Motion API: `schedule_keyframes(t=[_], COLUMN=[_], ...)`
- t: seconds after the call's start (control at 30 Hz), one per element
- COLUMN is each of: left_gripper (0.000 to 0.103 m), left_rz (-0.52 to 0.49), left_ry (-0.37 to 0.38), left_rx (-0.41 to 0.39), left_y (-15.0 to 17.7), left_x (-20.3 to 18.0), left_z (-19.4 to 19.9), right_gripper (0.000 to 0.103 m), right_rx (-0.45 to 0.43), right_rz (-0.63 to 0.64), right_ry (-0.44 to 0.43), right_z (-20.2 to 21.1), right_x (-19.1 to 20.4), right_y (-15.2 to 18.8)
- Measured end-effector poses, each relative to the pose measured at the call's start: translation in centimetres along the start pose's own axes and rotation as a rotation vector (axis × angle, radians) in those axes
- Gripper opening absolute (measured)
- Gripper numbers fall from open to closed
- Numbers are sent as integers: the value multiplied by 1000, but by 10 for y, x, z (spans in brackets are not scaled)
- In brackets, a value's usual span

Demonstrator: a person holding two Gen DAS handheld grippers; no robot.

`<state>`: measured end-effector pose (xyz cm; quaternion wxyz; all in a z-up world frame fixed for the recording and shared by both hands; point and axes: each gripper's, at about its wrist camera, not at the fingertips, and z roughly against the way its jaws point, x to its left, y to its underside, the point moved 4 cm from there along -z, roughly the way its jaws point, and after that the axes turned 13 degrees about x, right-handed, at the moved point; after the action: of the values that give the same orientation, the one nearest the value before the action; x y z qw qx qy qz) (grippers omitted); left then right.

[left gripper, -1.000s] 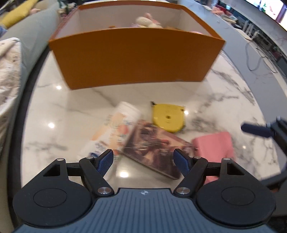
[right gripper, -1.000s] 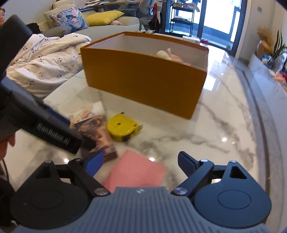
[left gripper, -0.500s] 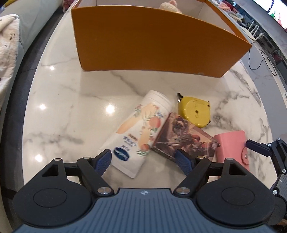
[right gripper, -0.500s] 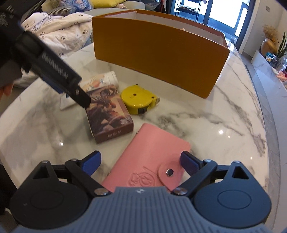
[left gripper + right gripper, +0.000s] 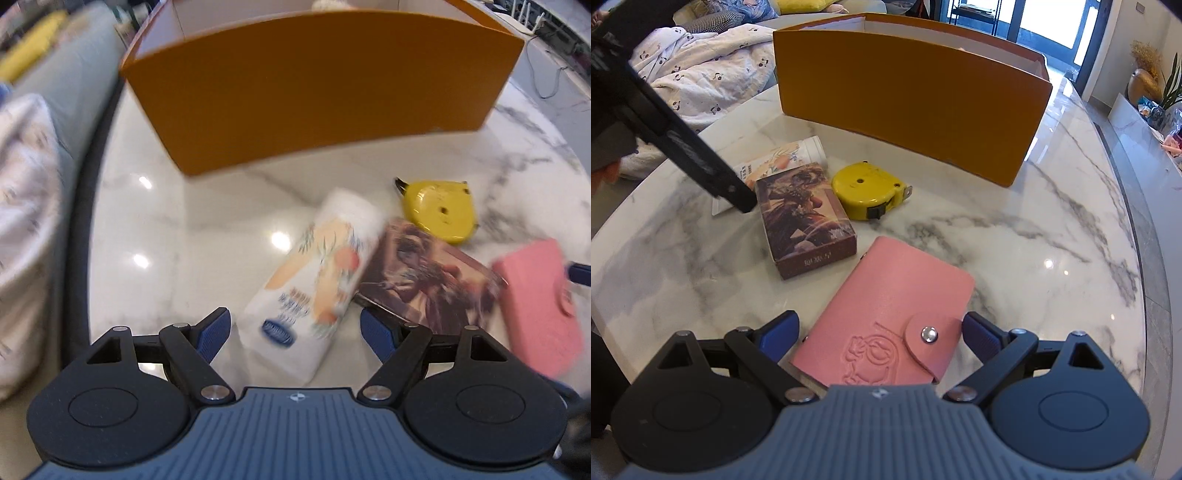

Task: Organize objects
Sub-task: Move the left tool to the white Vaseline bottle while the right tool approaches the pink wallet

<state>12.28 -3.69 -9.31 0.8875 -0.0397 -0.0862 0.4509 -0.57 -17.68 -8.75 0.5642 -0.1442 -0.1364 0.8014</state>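
Right gripper (image 5: 877, 328) open, straddling pink snap wallet (image 5: 886, 317): flat, soft, light; pinch long edges. Left gripper (image 5: 295, 328) open over squashy lotion tube (image 5: 314, 277).

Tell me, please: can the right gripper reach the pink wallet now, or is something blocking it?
Probably yes. The right gripper is open, its fingers on either side of the pink wallet, which lies flat on the marble table with nothing on top.

Black tool (image 5: 881, 332), blue pads (image 5: 777, 334), silver screws
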Motion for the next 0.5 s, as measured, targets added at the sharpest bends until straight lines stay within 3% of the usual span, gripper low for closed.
schedule_keyframes(t=[0.13,0.27,0.5], left_gripper=[92,92,92], left_rz=[-25,24,61], left_ry=[8,103,169], left_rx=[-64,-44,-54], left_y=[-10,-15,-18], left_x=[-16,-10,-3], left_z=[-1,-7,-7], right_gripper=[95,95,96], right_rx=[-4,-5,4], right_rz=[-3,-6,-38], right_ry=[6,12,-15], right_z=[-1,-6,-13], right_x=[-1,-2,-7], right_y=[0,-2,-5])
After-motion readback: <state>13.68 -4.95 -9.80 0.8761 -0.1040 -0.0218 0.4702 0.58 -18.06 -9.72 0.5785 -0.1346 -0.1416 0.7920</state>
